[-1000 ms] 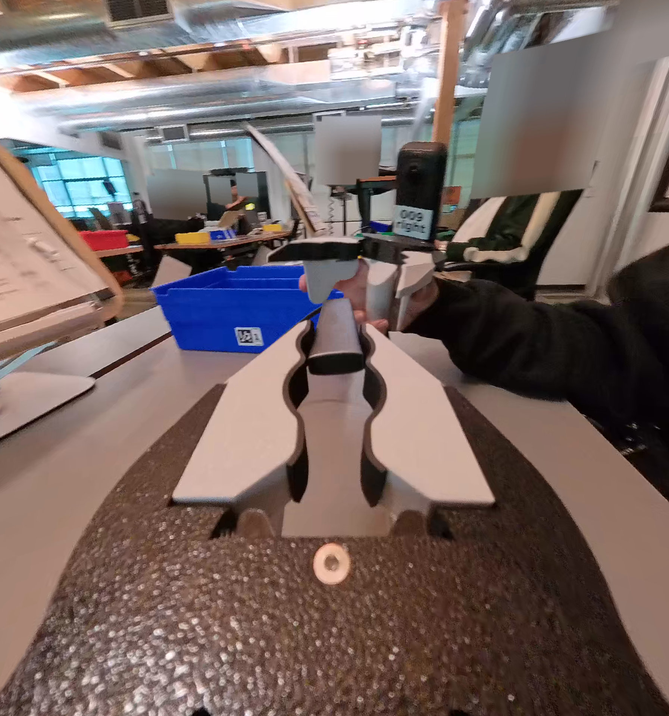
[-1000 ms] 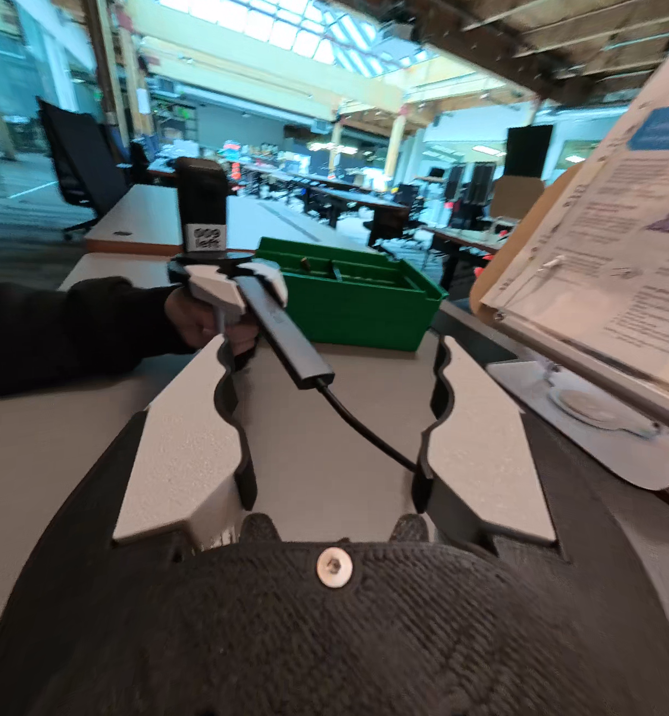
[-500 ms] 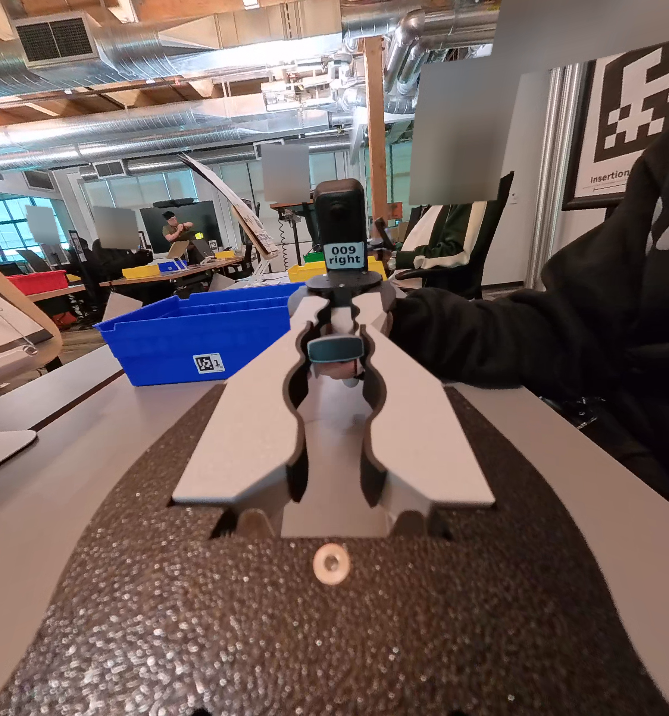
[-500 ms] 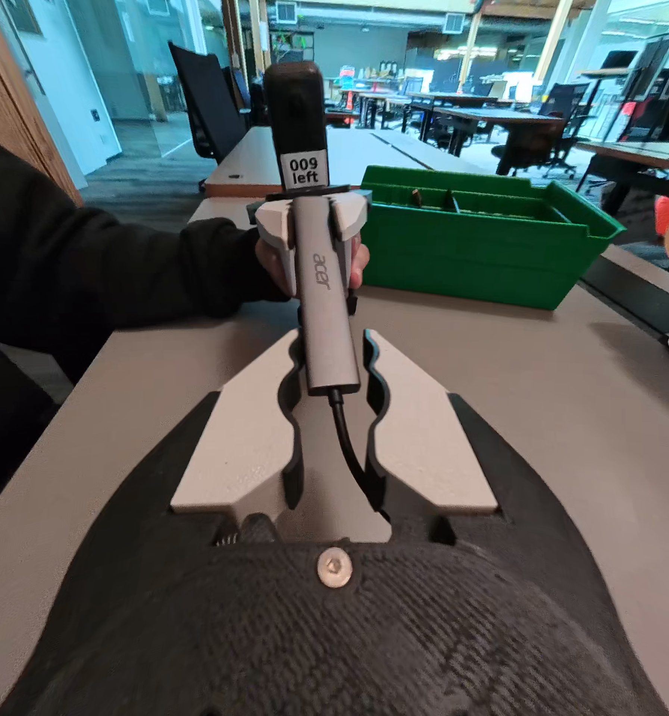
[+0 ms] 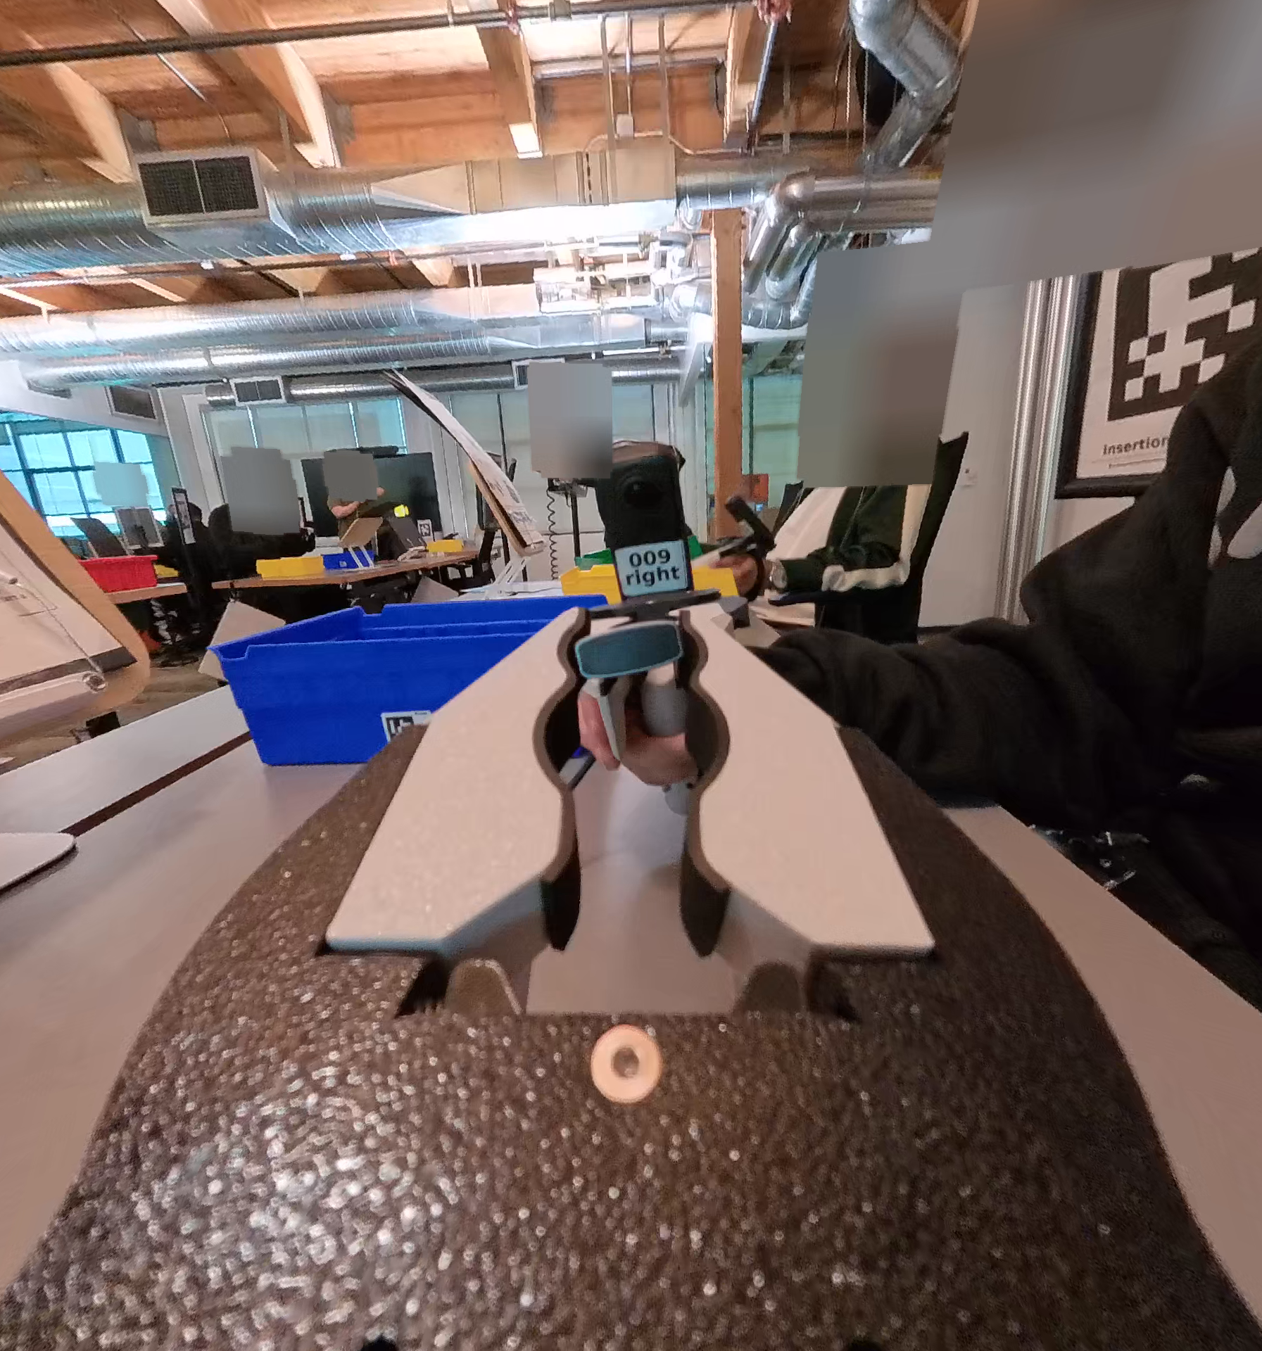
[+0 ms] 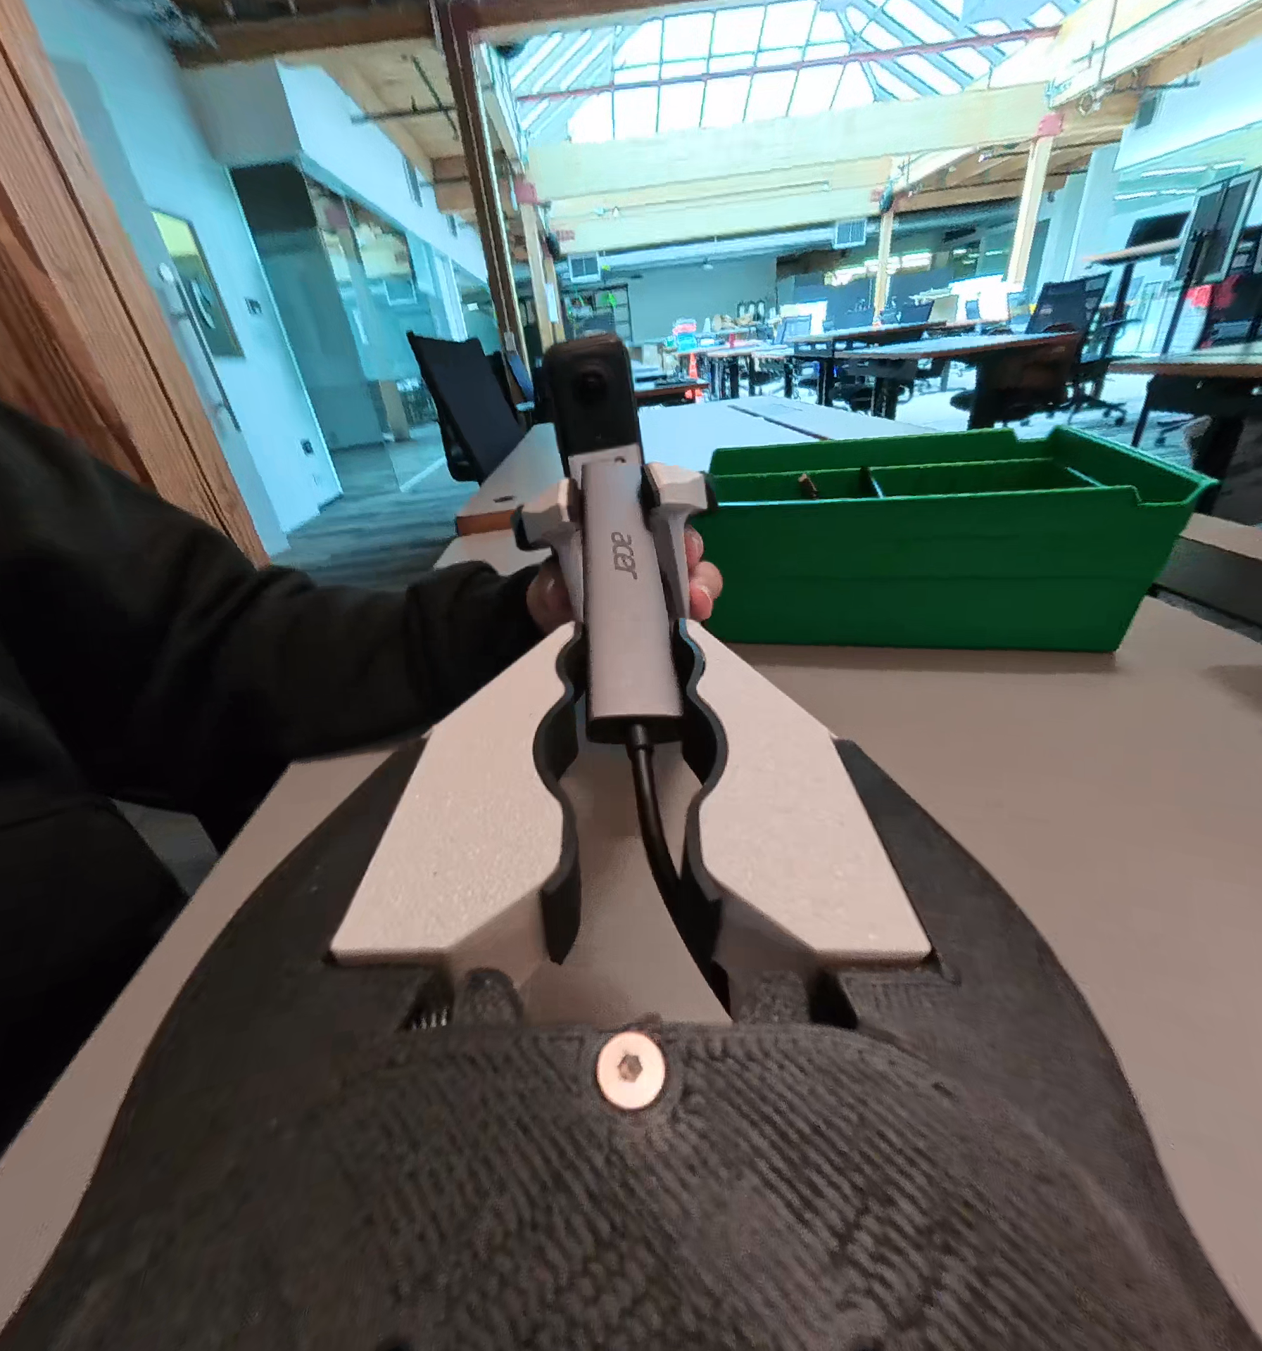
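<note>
The left gripper [image 5: 629,654] had its jaws closed on the far end of a slim grey hub [image 6: 626,596], which hung in the air above the worktop [image 6: 1015,767]. The right gripper [image 6: 631,702] had its jaws closed around the other end of the hub, where a black cable [image 6: 658,841] came out and ran back between the fingers [image 6: 781,811].

I judged that the main risk was in the double hold: if the two grippers pulled or twisted in different directions, the smooth metal body could slip from one pair of jaws, or the cable could be bent sharply at its root. The cable could also be pinched against the inner edge of a finger.

Behind the hub, in the right wrist view, stood a green bin [image 6: 942,555] with compartments, near but not touching it. In the left wrist view a blue bin [image 5: 364,680] stood beyond the hub, to the left. Neither blocked the hub.
</note>
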Available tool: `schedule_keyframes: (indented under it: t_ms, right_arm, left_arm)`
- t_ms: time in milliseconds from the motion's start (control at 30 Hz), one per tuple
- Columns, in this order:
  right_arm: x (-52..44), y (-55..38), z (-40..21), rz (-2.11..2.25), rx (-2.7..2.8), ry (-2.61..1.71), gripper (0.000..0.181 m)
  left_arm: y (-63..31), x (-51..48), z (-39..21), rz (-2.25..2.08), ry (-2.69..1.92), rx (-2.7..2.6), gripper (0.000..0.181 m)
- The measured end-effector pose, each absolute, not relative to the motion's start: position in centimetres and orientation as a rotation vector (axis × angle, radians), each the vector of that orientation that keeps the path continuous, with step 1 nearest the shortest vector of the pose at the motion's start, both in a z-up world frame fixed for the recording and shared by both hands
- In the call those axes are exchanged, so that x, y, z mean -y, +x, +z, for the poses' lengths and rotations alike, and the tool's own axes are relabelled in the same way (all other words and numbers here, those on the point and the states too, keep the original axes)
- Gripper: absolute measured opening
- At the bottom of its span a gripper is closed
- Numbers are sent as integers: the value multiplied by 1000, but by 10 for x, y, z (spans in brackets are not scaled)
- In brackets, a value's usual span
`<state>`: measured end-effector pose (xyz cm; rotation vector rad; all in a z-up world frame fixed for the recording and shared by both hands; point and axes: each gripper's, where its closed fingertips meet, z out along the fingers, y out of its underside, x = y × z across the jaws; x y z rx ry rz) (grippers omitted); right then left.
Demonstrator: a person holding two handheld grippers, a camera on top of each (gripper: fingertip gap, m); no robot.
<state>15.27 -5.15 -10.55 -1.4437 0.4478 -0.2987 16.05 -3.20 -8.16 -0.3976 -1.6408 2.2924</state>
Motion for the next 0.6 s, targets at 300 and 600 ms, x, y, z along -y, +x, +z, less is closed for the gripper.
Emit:
schedule_keyframes:
  t_ms: [300,600]
  right_arm:
    - [51,155,-96,-267,-462,-1350,22]
    - [70,166,-92,-456,-471,-1313,22]
  left_arm:
    - [164,31,-76,2314,-350,1579,21]
    - [185,28,-59,2368,-115,1892,36]
